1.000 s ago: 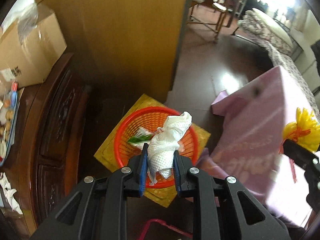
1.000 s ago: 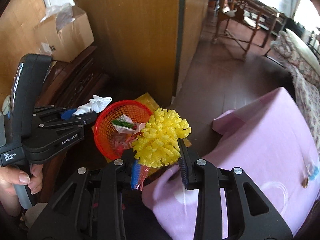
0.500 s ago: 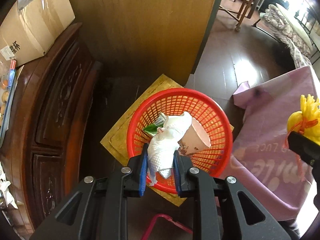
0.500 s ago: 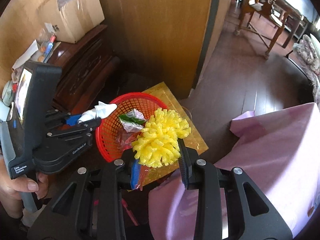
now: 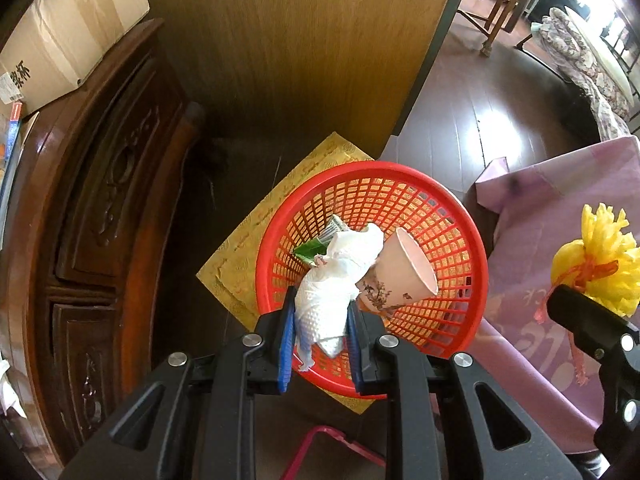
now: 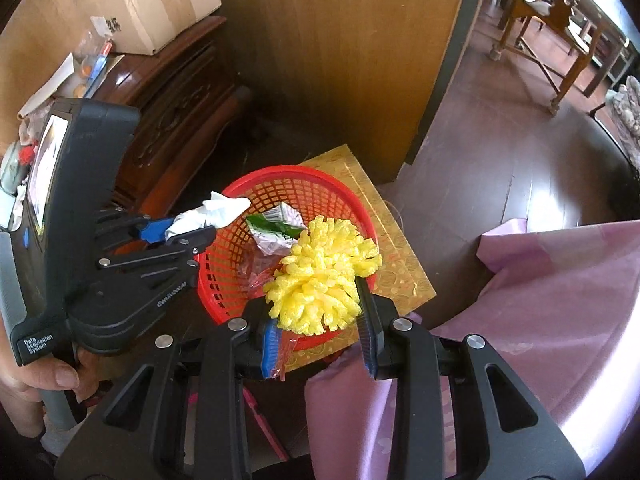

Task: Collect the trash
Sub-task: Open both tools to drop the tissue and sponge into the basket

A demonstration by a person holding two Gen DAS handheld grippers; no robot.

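A red mesh basket [image 5: 400, 184] stands on a yellow mat [image 5: 240, 256] on the floor; it also shows in the right wrist view [image 6: 280, 178]. It holds a pink paper cup [image 5: 404, 276] and a green-and-white wrapper [image 6: 276, 232]. My left gripper [image 5: 320, 312] is shut on a crumpled white tissue [image 5: 332, 292] above the basket's near rim; the tissue also shows in the right wrist view [image 6: 218, 210]. My right gripper [image 6: 316, 320] is shut on a yellow foam pompom [image 6: 320, 276] with a red string, above the basket's right edge; the pompom also shows in the left wrist view [image 5: 600, 264].
A dark carved wooden cabinet [image 5: 100, 208] with a cardboard box [image 5: 68, 36] on top stands left. A wooden panel wall [image 5: 300, 52] rises behind the basket. A pink-clothed table [image 6: 560, 300] is right. A wooden chair [image 6: 548, 28] stands far back on the dark floor.
Both grippers have moved forward and down toward the basket, which now looks larger and closer. Each keeps its hold on its item.
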